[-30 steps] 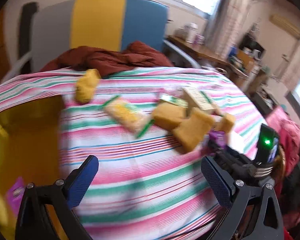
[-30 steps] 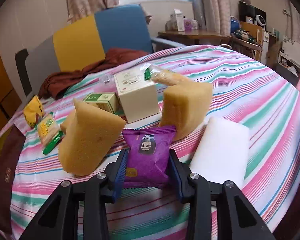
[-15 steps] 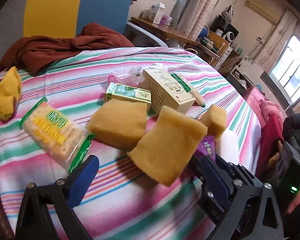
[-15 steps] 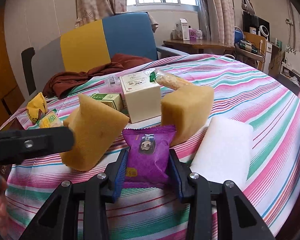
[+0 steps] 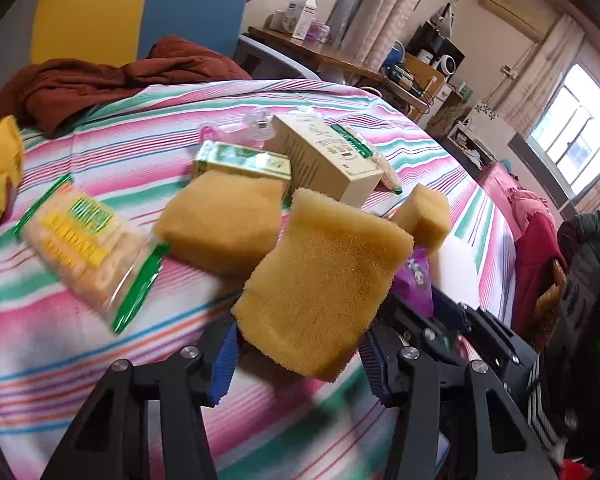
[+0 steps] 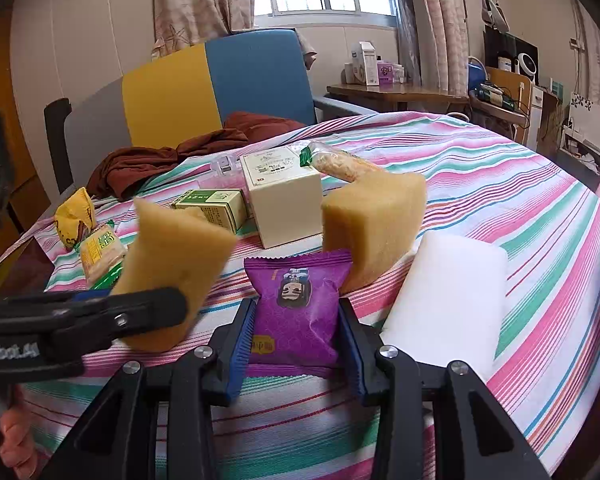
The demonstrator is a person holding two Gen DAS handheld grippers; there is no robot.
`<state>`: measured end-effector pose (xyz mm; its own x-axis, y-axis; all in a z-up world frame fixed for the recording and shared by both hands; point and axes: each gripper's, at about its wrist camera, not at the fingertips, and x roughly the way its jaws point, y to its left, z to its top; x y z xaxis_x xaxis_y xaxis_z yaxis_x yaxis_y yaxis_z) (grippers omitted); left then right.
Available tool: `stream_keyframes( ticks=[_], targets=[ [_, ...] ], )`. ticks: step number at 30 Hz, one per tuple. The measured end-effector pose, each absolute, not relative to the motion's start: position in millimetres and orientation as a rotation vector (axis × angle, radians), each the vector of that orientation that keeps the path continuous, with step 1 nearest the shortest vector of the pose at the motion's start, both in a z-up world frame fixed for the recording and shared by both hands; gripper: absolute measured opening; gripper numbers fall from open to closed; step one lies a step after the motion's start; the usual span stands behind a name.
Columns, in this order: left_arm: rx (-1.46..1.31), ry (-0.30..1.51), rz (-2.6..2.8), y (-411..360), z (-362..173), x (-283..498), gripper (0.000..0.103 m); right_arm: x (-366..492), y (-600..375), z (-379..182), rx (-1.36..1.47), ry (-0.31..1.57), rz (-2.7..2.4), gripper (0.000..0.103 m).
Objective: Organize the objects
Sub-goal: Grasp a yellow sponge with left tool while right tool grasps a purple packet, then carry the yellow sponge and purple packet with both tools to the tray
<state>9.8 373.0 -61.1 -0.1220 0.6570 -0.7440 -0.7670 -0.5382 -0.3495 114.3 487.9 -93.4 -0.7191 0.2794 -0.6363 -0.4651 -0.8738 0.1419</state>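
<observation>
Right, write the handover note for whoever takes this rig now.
Left gripper: jaws have just been closing around a sponge; pads at its sides, grip looks made but unconfirmed.
Right gripper: shut on the purple packet, resting on the striped cloth.
On the cloth: two more sponges, white block, cream box, green box, cracker packs, yellow pouch.
Done: nothing visibly sorted.
Left: move both held items, then the rest.

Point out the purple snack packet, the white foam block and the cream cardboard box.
purple snack packet [image 6: 298, 304]: right wrist view, centre of its printed front.
white foam block [image 6: 450, 298]: right wrist view, middle of its top face.
cream cardboard box [image 6: 286, 204]: right wrist view, middle of its plain front side.
</observation>
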Motion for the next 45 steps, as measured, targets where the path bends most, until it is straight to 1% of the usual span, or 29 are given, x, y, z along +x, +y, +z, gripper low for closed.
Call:
stream_keyframes(
  ticks=[12,21,24,29,36,41,45],
  targets=[
    [-1.165,0.048,1.906,322,-59,19,0.053,115,484,-92,-0.890,0.385,2.551,0.040],
    [-1.111,0.014,1.937,272,-35,35,0.053,114,463,-81,-0.957,0.470,2.595,0.040],
    [-1.099,-0.023,1.945,253,-26,36,0.053,115,447,-71,-0.960,0.456,2.638,0.040],
    [-1.073,-0.061,1.986,217,-13,36,0.053,115,420,-55,-0.976,0.491,2.701,0.040],
    [-1.044,-0.118,2.096,153,1,33,0.053,113,369,-30,-0.984,0.495,2.836,0.040],
    [-1.058,-0.190,2.182,107,1,24,0.053,108,322,-14,-1.013,0.451,2.957,0.040],
    [-1.074,-0.268,2.246,70,0,15,0.053,102,283,-6,-1.059,0.381,3.057,0.040]
  ],
)
